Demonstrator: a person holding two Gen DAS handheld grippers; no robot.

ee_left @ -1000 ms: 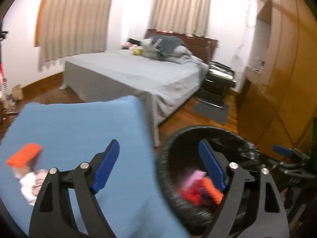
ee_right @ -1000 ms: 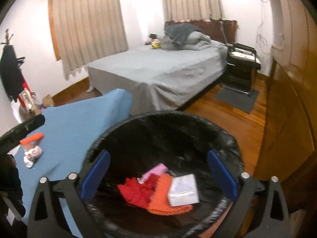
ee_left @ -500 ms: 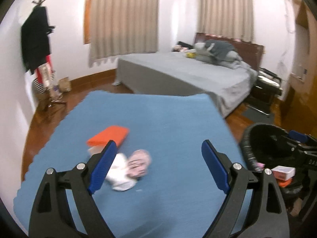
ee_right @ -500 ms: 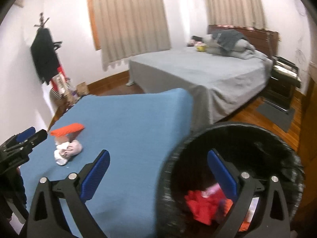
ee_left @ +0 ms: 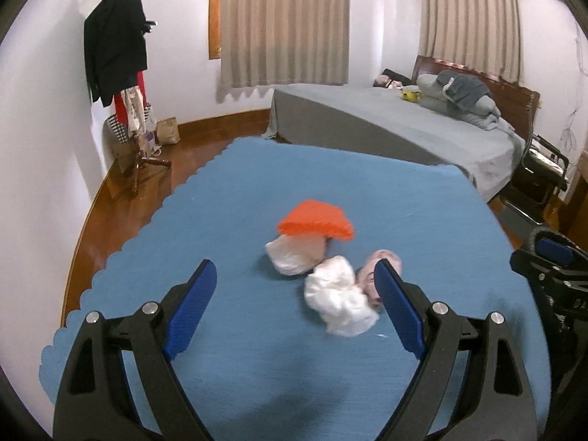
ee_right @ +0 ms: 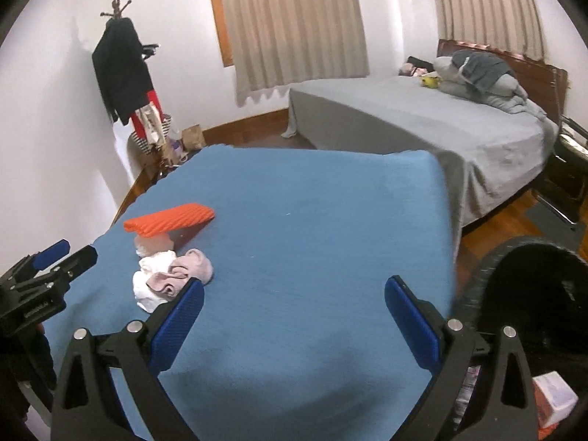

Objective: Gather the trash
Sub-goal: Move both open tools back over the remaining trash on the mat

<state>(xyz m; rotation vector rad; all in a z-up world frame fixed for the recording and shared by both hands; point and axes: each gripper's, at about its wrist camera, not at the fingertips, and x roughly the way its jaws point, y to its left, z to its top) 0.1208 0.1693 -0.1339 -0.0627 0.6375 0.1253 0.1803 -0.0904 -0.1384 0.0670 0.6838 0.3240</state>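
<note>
A small pile of trash lies on the blue cloth-covered table (ee_left: 235, 191): an orange ribbed piece (ee_left: 316, 222) on top of a pale wad (ee_left: 294, 253), a crumpled white tissue (ee_left: 340, 301) and a pink crumpled piece (ee_left: 384, 262). My left gripper (ee_left: 294, 297) is open and empty, just short of the pile, which lies toward its right finger. My right gripper (ee_right: 292, 312) is open and empty over the table's right part; the pile (ee_right: 172, 275) lies to its left. The black-lined trash bin (ee_right: 529, 294) stands at the right edge, with a white box (ee_right: 553, 398) inside.
A grey bed (ee_left: 404, 128) stands behind the table. A coat stand with dark clothes (ee_left: 117, 47) and bags are at the far left wall. A dark chair (ee_left: 540, 169) stands beside the bed. Wooden floor surrounds the table. The left gripper shows in the right wrist view (ee_right: 47, 268).
Both grippers have swung left, away from the bin and over the table. The trash pile has come to the middle of the left view, and the bin has slid to the right edge.
</note>
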